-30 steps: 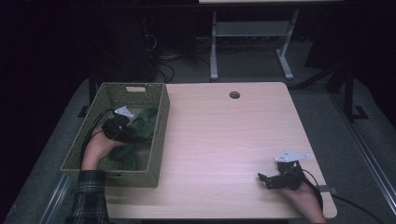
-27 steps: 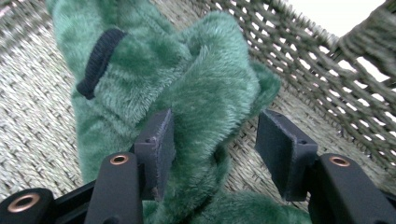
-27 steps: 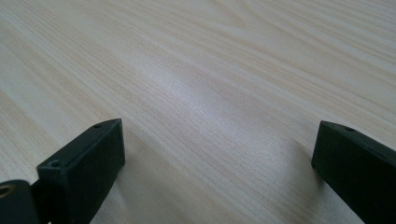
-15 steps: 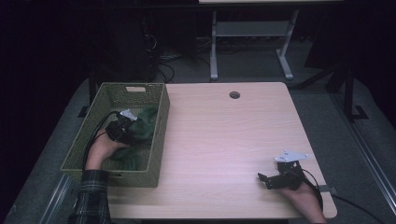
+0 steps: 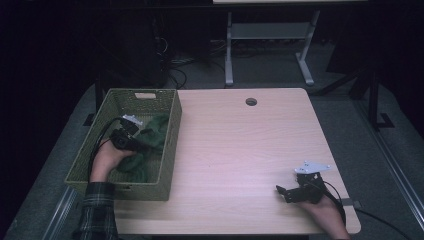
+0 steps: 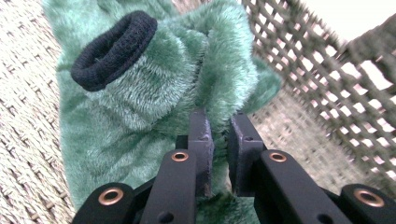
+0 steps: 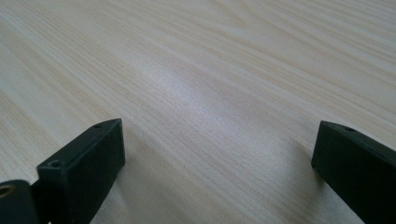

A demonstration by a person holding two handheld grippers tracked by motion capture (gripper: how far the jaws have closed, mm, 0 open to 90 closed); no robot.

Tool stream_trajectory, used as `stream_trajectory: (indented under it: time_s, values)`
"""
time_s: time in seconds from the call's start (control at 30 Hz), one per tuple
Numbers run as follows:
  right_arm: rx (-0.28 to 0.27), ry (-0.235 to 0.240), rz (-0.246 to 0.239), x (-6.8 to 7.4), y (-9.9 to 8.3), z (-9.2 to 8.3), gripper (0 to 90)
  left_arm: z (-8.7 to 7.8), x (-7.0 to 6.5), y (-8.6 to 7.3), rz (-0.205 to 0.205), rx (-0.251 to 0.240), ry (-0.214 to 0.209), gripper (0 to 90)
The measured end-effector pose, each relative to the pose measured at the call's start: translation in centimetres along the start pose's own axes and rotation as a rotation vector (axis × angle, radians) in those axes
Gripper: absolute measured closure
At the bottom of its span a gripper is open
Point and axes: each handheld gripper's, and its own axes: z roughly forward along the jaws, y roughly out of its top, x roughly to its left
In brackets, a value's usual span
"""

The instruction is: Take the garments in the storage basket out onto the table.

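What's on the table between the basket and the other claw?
Nothing: in the high view, bare wooden table stretches from the basket to the right claw.

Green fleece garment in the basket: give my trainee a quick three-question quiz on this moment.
1. True or false: the left gripper is pinching a fold of the green fleece garment.
2. Where does the garment lie? A: on the bare table B: in the woven basket C: on the floor
3. How do the right gripper jaws stand?

Key: 1 true, its jaws have just been closing on the fleece. 2 B. 3 wide open over the wooden table, holding nothing.
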Motion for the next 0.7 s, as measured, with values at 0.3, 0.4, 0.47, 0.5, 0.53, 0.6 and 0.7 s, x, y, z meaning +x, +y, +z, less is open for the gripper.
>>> stream_trajectory:
  time_s: [0.3, 0.4, 0.47, 0.5, 0.53, 0.6, 0.7]
  values:
    - [0.000, 0.000, 0.000, 0.0, 0.0, 0.0, 2.3, -2.1, 0.2, -0.1, -0.052, -0.100, -0.035, 81.5]
    - [0.000, 0.000, 0.000, 0.0, 0.0, 0.0, 2.3, -2.9, 0.2, -0.1, -0.072, -0.147, -0.053, 81.9]
    - [0.000, 0.000, 0.000, 0.0, 0.0, 0.0, 2.3, -3.4, 0.2, -0.2, -0.079, -0.171, -0.065, 81.9]
    - [0.000, 0.000, 0.000, 0.0, 0.0, 0.0, 2.3, -3.7, 0.2, -0.2, -0.080, -0.180, -0.067, 81.9]
    - [0.000, 0.000, 0.000, 0.0, 0.0, 0.0, 2.3, -3.9, 0.2, -0.2, -0.089, -0.193, -0.070, 81.9]
    - [0.001, 0.000, 0.000, 0.0, 0.0, 0.0, 2.3, -4.2, 0.2, -0.2, -0.094, -0.213, -0.079, 81.9]
    - [0.000, 0.000, 0.000, 0.0, 0.0, 0.0, 2.3, -4.8, 0.2, -0.3, -0.106, -0.244, -0.090, 83.0]
